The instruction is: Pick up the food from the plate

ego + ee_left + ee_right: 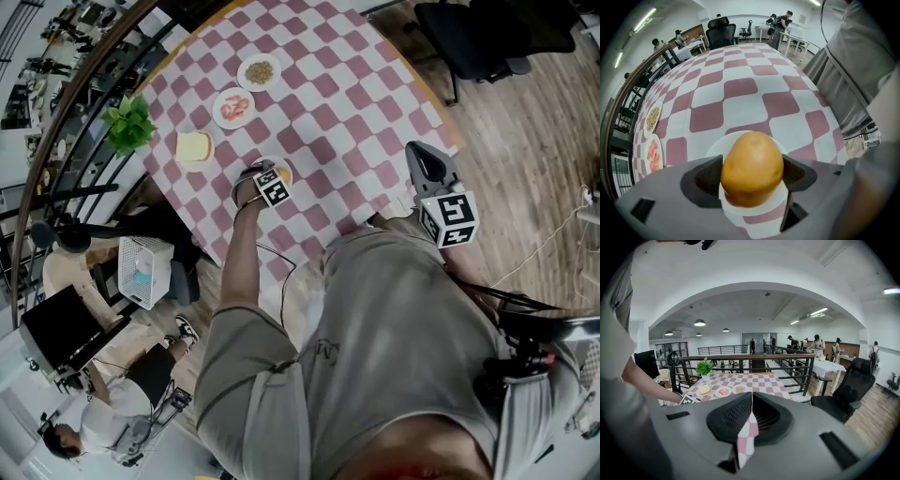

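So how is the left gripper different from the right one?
The left gripper's jaws stand wide apart around a potato on its plate; the right gripper's jaws are together, with nothing in them. The left gripper points down over the table; the right gripper hangs back off the table. Both have the same grey body.

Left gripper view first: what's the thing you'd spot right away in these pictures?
A big golden-brown potato fills the middle of the left gripper view. It sits on a small white plate, and the left gripper has one jaw on each side of it. All around spreads the red-and-white checked table.
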Demonstrator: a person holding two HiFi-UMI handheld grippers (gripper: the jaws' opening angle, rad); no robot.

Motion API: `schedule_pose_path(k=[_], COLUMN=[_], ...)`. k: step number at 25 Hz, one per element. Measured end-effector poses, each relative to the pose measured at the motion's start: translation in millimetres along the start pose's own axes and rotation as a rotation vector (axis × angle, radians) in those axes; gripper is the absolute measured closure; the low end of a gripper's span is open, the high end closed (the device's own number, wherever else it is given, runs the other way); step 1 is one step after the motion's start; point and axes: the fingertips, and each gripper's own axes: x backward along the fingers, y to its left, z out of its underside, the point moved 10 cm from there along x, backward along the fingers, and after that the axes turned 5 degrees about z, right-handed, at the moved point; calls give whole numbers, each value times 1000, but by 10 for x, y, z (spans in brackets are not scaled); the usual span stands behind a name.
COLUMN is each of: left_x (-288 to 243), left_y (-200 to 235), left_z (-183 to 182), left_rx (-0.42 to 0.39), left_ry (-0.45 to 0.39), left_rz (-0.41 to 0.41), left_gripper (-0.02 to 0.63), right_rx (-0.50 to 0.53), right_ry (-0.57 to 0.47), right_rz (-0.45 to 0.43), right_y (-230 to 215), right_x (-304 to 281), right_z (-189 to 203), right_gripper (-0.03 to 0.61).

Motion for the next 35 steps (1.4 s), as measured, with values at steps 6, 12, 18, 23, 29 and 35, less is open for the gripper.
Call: schedule_pose_path(k=[6,12,18,23,29,35], left_x=[8,20,19,-4,86,371], left_y=[12,21,-39,-86,-87,-112], left_z=[-6,18,6,30,185,411], left_rx=[10,28,63,196,567,1052], left_ry=[19,7,10,12,-67,-289], left_rz=[8,9,-26,-63,-108,-230], left_gripper=[232,232,232,232,232,232], right_rx=[-31,-78,-74,-34,16,70], right_ry=[18,6,-12,-9,-9,1], right_rz=[23,1,-85,-176,-296,-350], right_y=[-143,-227,-156,29,257,316], right_x=[71,3,-142,-290,-459,-694], right_z=[102,91,52,39,-17,-49], right_gripper=[563,563,563,563,563,563])
